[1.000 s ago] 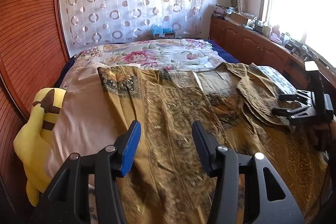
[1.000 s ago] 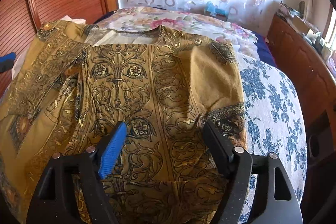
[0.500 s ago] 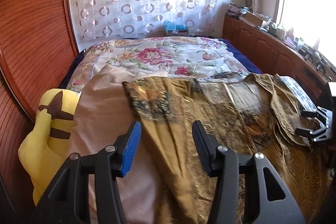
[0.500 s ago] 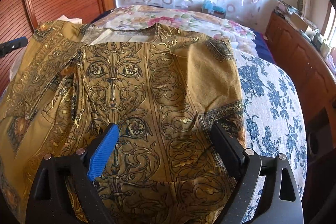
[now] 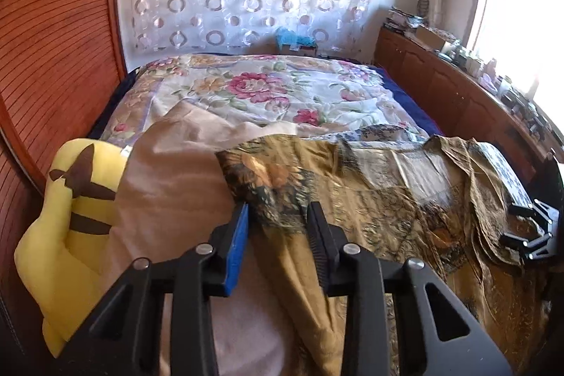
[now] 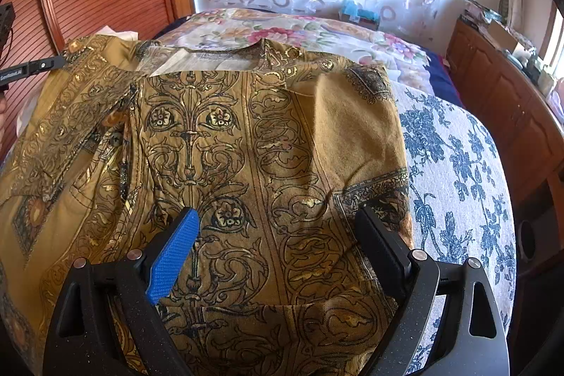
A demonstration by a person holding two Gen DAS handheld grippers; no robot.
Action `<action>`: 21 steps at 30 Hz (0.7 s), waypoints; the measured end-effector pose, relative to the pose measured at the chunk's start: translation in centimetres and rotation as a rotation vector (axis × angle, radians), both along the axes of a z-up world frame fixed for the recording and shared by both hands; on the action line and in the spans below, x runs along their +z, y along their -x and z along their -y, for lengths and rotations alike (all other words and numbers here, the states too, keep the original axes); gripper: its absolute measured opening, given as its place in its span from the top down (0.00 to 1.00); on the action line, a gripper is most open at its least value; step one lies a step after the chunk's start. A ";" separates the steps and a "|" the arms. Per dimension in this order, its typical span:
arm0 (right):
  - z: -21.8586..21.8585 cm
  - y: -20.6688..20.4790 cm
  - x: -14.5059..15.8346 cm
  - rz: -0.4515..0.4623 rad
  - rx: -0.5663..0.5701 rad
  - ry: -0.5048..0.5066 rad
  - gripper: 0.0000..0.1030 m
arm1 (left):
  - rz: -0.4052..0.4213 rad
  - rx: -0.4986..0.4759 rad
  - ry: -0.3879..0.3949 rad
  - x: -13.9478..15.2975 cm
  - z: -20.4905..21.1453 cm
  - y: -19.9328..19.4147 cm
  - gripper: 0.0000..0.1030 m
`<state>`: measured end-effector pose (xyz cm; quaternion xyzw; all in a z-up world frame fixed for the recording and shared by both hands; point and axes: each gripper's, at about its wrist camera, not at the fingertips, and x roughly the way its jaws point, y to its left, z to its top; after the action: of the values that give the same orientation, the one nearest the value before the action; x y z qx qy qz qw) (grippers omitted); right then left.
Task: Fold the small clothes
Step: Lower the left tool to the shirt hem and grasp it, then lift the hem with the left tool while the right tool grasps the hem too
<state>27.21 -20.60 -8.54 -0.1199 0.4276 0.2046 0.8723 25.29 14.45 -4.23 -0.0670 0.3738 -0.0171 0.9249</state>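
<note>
Garment: I see the mustard patterned shirt [image 6: 268,143] spread on the bed [image 5: 253,87]
Left gripper [image 5: 278,228]: my jaws have just been closing, sleeve edge between them; cannot tell if it's pinched
Right gripper [image 6: 278,235]: spread wide over the shirt
Plush toy [image 5: 67,217]: at 9 o'clock

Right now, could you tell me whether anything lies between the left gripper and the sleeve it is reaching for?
Nothing visible does. The left gripper has just been closing, with the sleeve of the shirt already between its fingers, on the beige sheet.
</note>
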 end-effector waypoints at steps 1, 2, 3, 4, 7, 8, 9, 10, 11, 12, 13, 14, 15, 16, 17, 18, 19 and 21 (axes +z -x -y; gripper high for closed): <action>0.0 0.0 0.0 0.000 0.000 0.000 0.11 | -0.002 0.008 0.004 -0.1 -0.3 -0.1 0.70; 0.0 0.0 0.0 0.000 0.000 0.000 0.11 | -0.005 0.009 0.012 -0.1 -0.5 -0.2 0.70; 0.0 0.0 0.0 0.000 0.000 -0.001 0.11 | -0.009 0.010 0.024 -0.3 -0.6 -0.3 0.70; 0.0 0.0 0.0 0.000 0.000 -0.001 0.11 | -0.011 0.008 0.028 -0.3 -0.7 -0.4 0.70; 0.0 0.0 0.0 0.000 0.000 -0.001 0.11 | -0.004 -0.010 0.020 -0.5 -0.3 -0.5 0.71; 0.0 0.0 0.0 0.000 0.000 -0.001 0.11 | 0.004 -0.022 0.024 -0.4 -0.2 -0.6 0.79; 0.0 0.0 0.0 0.000 0.000 -0.001 0.11 | 0.010 -0.051 0.038 -0.4 0.1 -0.6 0.84; 0.0 0.0 0.0 0.001 0.000 0.000 0.11 | 0.014 -0.070 0.049 -0.2 0.3 -0.6 0.89; 0.1 0.0 0.0 0.000 0.000 -0.001 0.11 | 0.022 -0.091 0.052 -0.1 0.7 -0.5 0.94; 0.1 0.0 0.0 -0.001 0.001 -0.003 0.11 | 0.029 -0.095 0.043 0.1 0.8 -0.4 0.96; 0.1 0.0 0.0 -0.001 0.001 -0.005 0.11 | 0.035 -0.103 0.025 0.2 1.2 -0.3 0.96; 0.2 0.0 0.1 -0.002 0.002 -0.019 0.11 | 0.039 -0.111 0.019 0.3 1.4 -0.3 0.97; 0.3 -0.1 0.2 -0.003 0.000 -0.035 0.11 | 0.045 -0.118 0.017 0.5 1.7 -0.2 0.98; 0.6 -0.1 0.4 -0.003 -0.005 -0.061 0.11 | 0.052 -0.123 0.015 0.7 2.0 -0.1 0.98; 0.9 -0.1 0.8 -0.001 -0.010 -0.081 0.12 | 0.059 -0.127 0.014 0.9 2.2 0.1 0.98; 1.2 -0.2 1.2 0.004 -0.014 -0.096 0.12 | 0.064 -0.129 0.014 1.0 2.3 0.3 0.98; 1.5 -0.3 1.8 0.013 -0.017 -0.107 0.12 | 0.072 -0.134 0.013 1.2 2.5 0.5 0.98; 2.1 -1.0 3.6 0.053 -0.019 -0.119 0.12 | 0.081 -0.135 0.007 1.5 2.7 0.6 0.98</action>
<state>28.17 -22.66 -4.97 -0.0694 0.3924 0.2182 0.8908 24.65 11.73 -2.69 -0.0441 0.3398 -0.0836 0.9357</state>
